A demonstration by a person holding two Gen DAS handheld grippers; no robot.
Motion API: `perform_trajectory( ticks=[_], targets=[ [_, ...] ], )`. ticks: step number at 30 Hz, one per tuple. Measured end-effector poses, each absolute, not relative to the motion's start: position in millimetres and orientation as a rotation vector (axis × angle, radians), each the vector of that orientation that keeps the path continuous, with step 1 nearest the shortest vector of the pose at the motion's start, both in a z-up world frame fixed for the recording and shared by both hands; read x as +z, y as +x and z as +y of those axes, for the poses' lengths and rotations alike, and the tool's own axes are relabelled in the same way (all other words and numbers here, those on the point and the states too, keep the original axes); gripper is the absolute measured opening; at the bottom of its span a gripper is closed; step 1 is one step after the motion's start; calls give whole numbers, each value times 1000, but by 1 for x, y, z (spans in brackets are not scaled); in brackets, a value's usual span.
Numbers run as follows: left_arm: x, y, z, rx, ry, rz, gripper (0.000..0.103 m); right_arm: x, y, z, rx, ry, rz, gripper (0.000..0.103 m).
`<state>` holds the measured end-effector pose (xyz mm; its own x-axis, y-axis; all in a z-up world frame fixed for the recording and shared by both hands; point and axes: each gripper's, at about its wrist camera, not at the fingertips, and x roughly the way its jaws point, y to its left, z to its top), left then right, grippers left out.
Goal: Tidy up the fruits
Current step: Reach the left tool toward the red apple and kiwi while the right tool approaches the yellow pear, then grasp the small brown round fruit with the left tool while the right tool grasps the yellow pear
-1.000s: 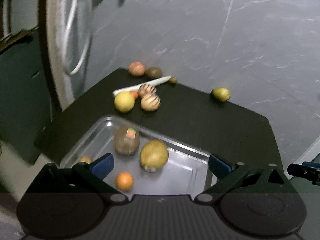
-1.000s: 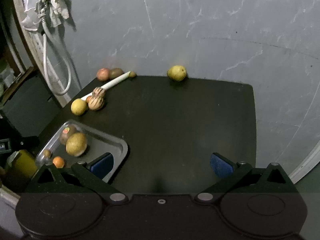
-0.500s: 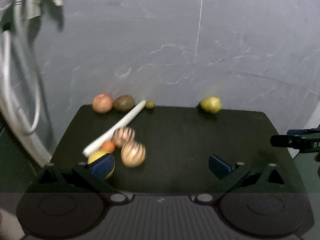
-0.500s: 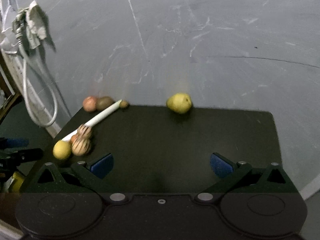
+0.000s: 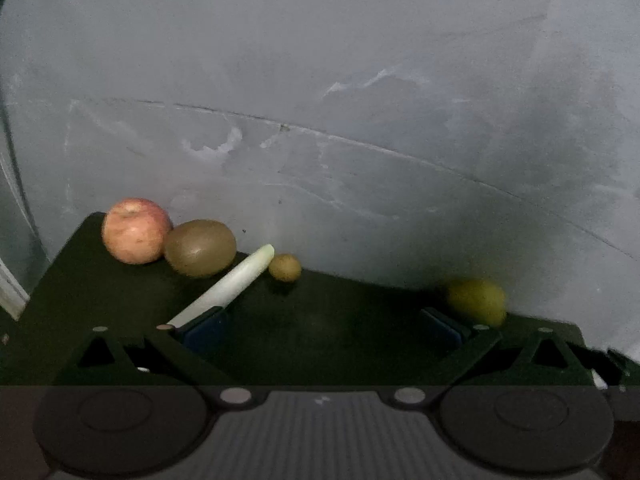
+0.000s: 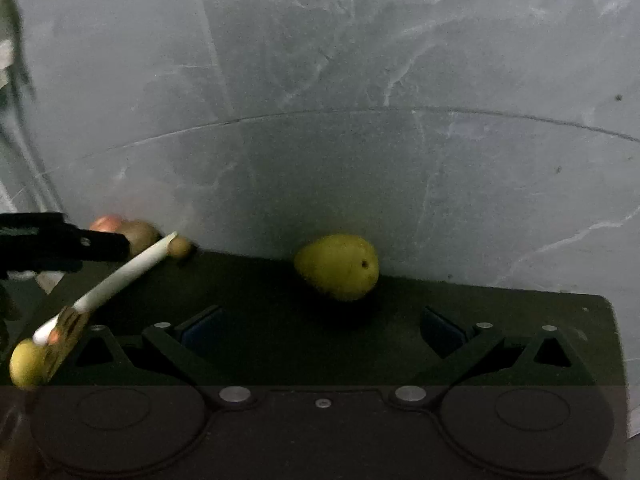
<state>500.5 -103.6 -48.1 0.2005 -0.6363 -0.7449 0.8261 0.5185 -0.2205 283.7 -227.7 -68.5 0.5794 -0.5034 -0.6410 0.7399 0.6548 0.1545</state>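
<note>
In the left wrist view a pink apple [image 5: 135,236], a brown kiwi [image 5: 200,247], a small brown fruit [image 5: 284,267] and a white stick [image 5: 228,286] lie at the black table's back left, against the wall. A yellow-green pear [image 5: 476,300] lies at the back right. My left gripper [image 5: 322,326] is open and empty, low over the table before them. In the right wrist view the pear [image 6: 338,266] lies just ahead of my open, empty right gripper [image 6: 320,326]. A yellow round fruit [image 6: 26,362] and a striped fruit [image 6: 68,326] lie at the far left.
The grey marble wall [image 6: 360,120] rises right behind the table's back edge. The left gripper's black finger [image 6: 64,246] reaches in at the left of the right wrist view, in front of the apple [image 6: 105,223] and kiwi [image 6: 140,233]. The table's right edge [image 6: 612,320] is near.
Both grippers have moved forward and lower toward the table's back edge. The metal tray with fruit has dropped out of both views. The pear and the apple group now appear much closer.
</note>
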Motion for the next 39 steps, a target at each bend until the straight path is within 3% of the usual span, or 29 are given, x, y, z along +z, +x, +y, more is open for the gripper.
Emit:
perform_trajectory(
  ticks=[8,22,34,39],
  targets=[
    [-91,522,-150,-944,208,941,95,-95,316,-249,-813,413,590,97],
    [-124,527,-152,-821,133,939,68,-119,330,-270,-835,459,573,86],
    [-132,524,-152,-746,129,910,33,-128,349,-261,-966,459,537,72],
    [-135,526,-150,-736,116,911,31,-132,352,-247,-1000,467,511,69]
  ],
)
